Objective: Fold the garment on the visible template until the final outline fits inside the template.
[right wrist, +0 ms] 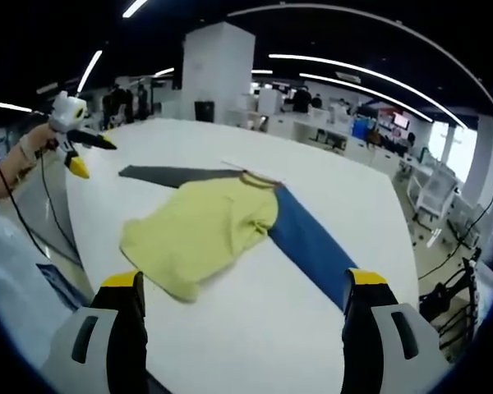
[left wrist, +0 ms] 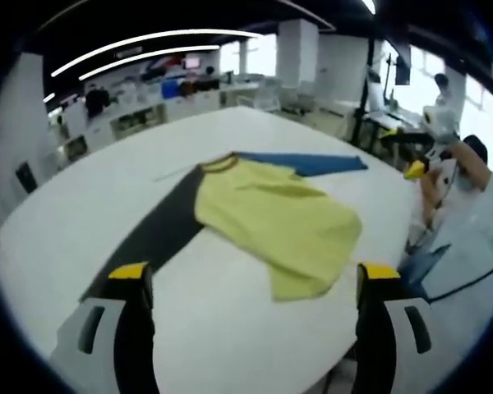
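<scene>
Both the left gripper [left wrist: 251, 283] and right gripper [right wrist: 245, 287] hang spread above the counter [left wrist: 255, 336], near the yellow shirt [left wrist: 275, 217].

Each gripper has 2 black fingers [left wrist: 135, 328] with yellow tips on white housings [right wrist: 78, 341]

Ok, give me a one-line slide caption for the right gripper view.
Open right gripper above white table, facing yellow shirt with blue sleeve and dark grey sleeve spread.
</scene>
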`<state>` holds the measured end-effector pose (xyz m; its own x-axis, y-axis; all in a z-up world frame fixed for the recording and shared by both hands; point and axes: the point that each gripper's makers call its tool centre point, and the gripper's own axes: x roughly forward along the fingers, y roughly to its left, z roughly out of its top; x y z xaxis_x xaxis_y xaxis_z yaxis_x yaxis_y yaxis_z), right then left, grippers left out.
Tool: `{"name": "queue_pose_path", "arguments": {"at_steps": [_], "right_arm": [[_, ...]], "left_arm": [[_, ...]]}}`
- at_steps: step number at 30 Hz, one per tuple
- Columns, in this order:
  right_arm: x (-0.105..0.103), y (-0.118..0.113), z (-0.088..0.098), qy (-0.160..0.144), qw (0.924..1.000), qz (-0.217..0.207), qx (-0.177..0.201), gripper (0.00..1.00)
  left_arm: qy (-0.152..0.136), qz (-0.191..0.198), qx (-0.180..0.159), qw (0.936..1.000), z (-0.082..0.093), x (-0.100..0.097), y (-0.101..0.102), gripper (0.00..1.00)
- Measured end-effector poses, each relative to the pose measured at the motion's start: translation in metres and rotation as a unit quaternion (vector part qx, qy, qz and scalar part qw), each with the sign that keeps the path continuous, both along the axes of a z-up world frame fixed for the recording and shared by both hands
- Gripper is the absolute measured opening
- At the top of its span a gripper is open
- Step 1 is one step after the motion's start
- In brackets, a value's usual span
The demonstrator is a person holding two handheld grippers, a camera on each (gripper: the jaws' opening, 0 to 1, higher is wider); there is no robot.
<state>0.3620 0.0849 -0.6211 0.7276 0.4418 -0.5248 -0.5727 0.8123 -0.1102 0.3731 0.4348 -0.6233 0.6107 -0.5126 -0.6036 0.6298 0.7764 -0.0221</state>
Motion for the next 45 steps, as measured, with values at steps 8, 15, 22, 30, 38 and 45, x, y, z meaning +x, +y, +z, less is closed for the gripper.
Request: {"name": "queue_pose_path", "arguments": {"at_steps": [8, 15, 22, 30, 38, 45], "right_arm": [[0.000, 0.003, -0.003, 0.004, 1.0000, 0.002, 0.001, 1.00], [0.000, 0.005, -0.004, 0.007, 1.0000, 0.004, 0.000, 1.00], [0.001, 0.009, -0.003, 0.007, 0.9999, 0.010, 0.001, 1.00], [0.002, 0.007, -0.002, 0.005, 1.0000, 0.008, 0.000, 1.00], [0.002, 0.006, -0.003, 0.007, 1.0000, 0.005, 0.000, 1.00], [0.003, 0.005, -0.003, 0.005, 1.0000, 0.002, 0.001, 1.00]], "left_arm": [[0.015, 0.001, -0.010, 0.9998, -0.008, -0.003, -0.005, 0.96], [0.022, 0.002, -0.015, 0.9996, -0.013, -0.005, -0.008, 0.96], [0.030, -0.002, -0.015, 0.9994, -0.018, -0.005, -0.011, 0.97], [0.038, -0.001, -0.016, 0.9991, -0.022, -0.005, -0.013, 0.99], [0.042, -0.002, -0.016, 0.9990, -0.027, -0.006, -0.014, 0.98], [0.056, -0.007, -0.026, 0.9981, -0.037, -0.010, -0.020, 0.94]]}}
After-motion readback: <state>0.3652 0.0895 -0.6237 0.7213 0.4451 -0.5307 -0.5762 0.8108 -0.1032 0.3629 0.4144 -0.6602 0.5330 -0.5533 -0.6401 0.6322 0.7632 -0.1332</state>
